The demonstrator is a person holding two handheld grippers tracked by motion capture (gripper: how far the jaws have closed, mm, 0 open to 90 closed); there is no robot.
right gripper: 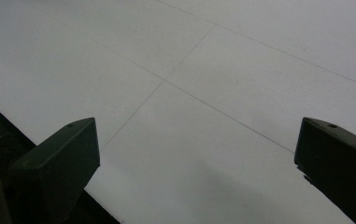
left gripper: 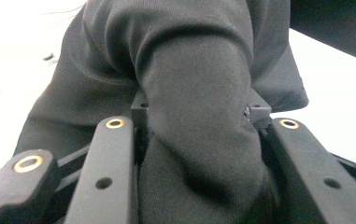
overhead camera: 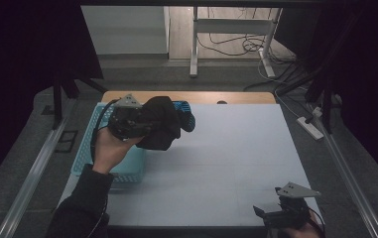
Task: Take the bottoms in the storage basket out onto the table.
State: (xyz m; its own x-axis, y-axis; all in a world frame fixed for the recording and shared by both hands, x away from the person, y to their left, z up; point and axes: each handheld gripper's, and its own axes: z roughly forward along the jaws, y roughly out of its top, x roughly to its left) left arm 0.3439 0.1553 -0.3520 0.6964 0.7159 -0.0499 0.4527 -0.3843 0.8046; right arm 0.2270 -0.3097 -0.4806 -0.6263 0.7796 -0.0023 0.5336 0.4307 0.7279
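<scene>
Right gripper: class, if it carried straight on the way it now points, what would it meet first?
Probably the bare white table top. The right gripper is open and angled down at that surface, with nothing lying between its jaws or ahead of them; how far off the surface is cannot be judged.

White-topped table point(overhead camera: 226, 158) with a wooden far edge, a blue basket point(overhead camera: 127, 171) at its left side.

Basket point(overhead camera: 127, 171) sits at the table's point(overhead camera: 216, 163) left edge, left of frame centre. Left gripper point(overhead camera: 127, 120) hangs over the basket's far end, garment point(overhead camera: 161, 124) bunched between its fingers, spilling right. Right gripper point(overhead camera: 288, 210) sits low at the table's near right corner, lower right.
</scene>
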